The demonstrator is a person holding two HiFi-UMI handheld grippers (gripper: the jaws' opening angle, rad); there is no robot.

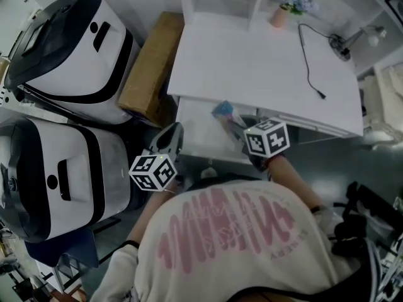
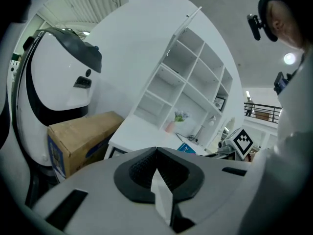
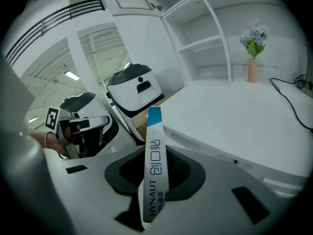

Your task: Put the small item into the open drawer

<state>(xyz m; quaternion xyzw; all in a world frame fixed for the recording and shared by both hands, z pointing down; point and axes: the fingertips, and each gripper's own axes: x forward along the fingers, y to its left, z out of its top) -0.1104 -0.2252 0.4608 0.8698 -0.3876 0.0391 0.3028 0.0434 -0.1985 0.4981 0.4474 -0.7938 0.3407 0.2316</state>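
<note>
- My right gripper has its dark ribbed pads nipped on the small item. The jaws stand only a sliver apart, as wide as the packet is thin.
- The small item is a flat, narrow card packet. It is white with a blue band at its far end and dark print down its face, and it sticks up past the jaw tips.
- In the head view the packet shows over the right half of the open drawer, just below the front edge of the desk. I cannot tell whether it touches the drawer.
- My left gripper has its jaws together with nothing gripped between the textured black pads. It sits by the drawer's left front corner.
- The drawer is a shallow white tray pulled out from under the desk's front edge.
- The desk top is smooth, matte white.
- Near the desk's back edge stands a slim pink vase holding bluish flowers.
- A thin black cable curls toward the desk's right side.
- A small lamp sits at the back right corner.
- White cubby shelves rise from the desk's back edge.
- A brown cardboard box stands against the desk's left edge.
- Left of the box are two rounded, glossy white machines with black trim.
</note>
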